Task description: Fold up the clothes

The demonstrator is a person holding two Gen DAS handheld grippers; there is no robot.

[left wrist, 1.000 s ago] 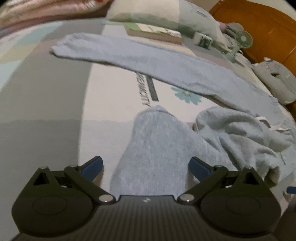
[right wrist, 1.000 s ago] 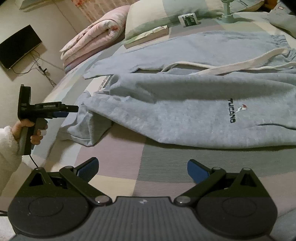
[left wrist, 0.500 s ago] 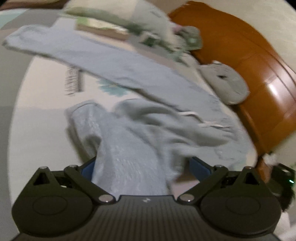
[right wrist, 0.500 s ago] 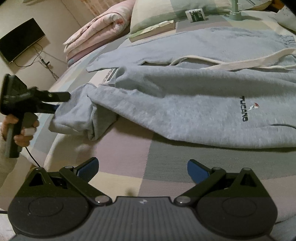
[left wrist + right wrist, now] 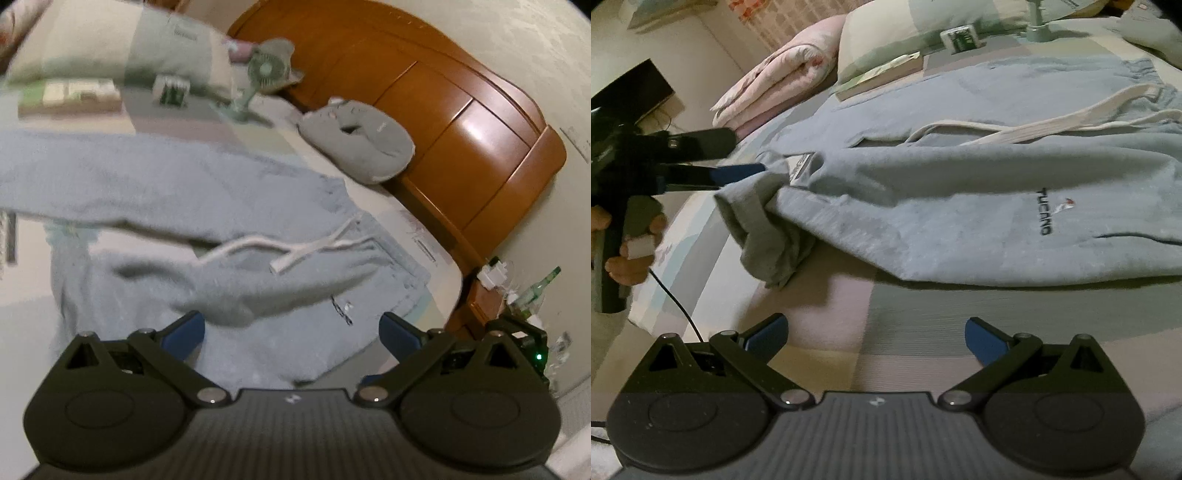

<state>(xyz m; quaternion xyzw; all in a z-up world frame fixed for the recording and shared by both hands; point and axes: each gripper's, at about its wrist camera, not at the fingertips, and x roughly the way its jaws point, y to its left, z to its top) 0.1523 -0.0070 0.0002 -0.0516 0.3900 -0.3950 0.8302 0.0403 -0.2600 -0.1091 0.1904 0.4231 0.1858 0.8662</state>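
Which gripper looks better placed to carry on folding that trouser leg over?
Probably the left. The left gripper is at the trouser leg's lifted end and seems to grip it, though its own view shows the jaws spread. The right gripper hangs open over bare bedsheet, touching nothing.

Patchwork bed (image 5: 923, 314), sweatpants (image 5: 960, 206), pillow (image 5: 923, 29), book (image 5: 886, 74), fan (image 5: 264, 74)

Dim, warm light; perhaps motion-blurred edges.

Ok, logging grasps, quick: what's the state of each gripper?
Left gripper: open, trouser leg between its jaws.
Right gripper: open, holding nothing.
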